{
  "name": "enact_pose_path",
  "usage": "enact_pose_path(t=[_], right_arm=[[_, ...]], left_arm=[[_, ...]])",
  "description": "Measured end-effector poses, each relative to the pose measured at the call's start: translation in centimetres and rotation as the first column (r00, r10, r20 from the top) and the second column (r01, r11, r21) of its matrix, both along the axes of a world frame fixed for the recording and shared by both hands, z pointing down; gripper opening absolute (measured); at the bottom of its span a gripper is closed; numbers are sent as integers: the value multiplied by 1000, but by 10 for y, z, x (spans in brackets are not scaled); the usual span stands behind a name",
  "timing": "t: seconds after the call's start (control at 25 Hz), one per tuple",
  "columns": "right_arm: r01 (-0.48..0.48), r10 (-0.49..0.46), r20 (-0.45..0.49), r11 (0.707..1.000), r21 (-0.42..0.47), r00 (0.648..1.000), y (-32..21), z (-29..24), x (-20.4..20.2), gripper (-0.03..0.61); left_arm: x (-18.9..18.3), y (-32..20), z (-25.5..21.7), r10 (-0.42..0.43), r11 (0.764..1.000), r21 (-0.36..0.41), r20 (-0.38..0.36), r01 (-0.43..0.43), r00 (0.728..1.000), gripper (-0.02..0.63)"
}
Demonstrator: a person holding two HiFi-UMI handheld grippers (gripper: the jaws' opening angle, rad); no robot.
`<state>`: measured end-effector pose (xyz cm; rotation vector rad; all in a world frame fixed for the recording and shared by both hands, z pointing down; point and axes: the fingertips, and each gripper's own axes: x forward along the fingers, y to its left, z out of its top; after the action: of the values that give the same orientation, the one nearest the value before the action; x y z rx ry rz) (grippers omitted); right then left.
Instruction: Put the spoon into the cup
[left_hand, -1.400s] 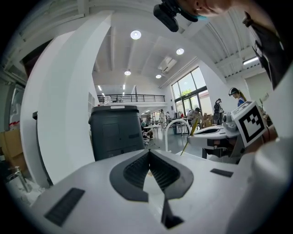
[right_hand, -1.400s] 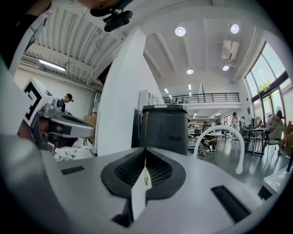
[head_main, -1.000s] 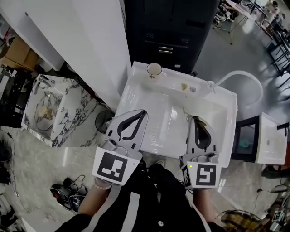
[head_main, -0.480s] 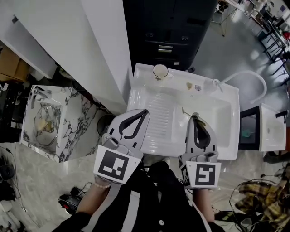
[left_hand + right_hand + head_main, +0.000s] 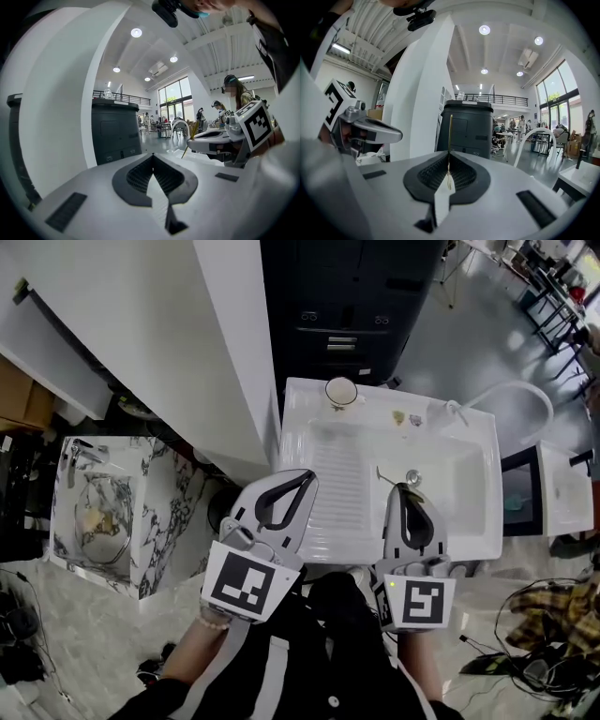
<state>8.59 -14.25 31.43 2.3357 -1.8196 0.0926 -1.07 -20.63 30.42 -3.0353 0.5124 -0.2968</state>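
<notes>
A white wall fills the far left, and a dark cabinet stands to its right, just behind a white sink unit. The sink unit has a ribbed draining surface on its left half and a basin on its right half. A white hose arcs off its far right corner. A marbled stand sits well apart on the left.

Both tools are at the near edge of the sink unit, pointing away from the person. The left hand-held gripper is over the near end of the draining surface; its jaws meet at the tips with nothing between them. The right hand-held gripper is over the near part of the basin, closed on the spoon.

The cup stands upright on the far rim of the sink unit, left of centre, well apart from both tools.

The spoon's bowl lies between the right pads, and its thin gold handle sticks out beyond the jaw tips.
</notes>
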Motion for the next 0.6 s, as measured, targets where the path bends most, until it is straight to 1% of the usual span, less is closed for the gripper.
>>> enact_pose_path(t=[0.28, 0.48, 0.6], right_arm=[[-25, 25, -1, 999, -25, 1000, -3, -1, -5, 8], [-32, 32, -7, 999, -24, 999, -3, -2, 4, 8], [-22, 21, -17, 999, -28, 1000, -6, -4, 13, 8]], left_arm=[[-2, -10, 1, 22, 1000, -20, 5, -22, 1000, 0], [5, -12, 1, 22, 1000, -22, -1, -22, 1000, 0], [11, -15, 1, 6, 1000, -26, -7, -6, 1000, 0]])
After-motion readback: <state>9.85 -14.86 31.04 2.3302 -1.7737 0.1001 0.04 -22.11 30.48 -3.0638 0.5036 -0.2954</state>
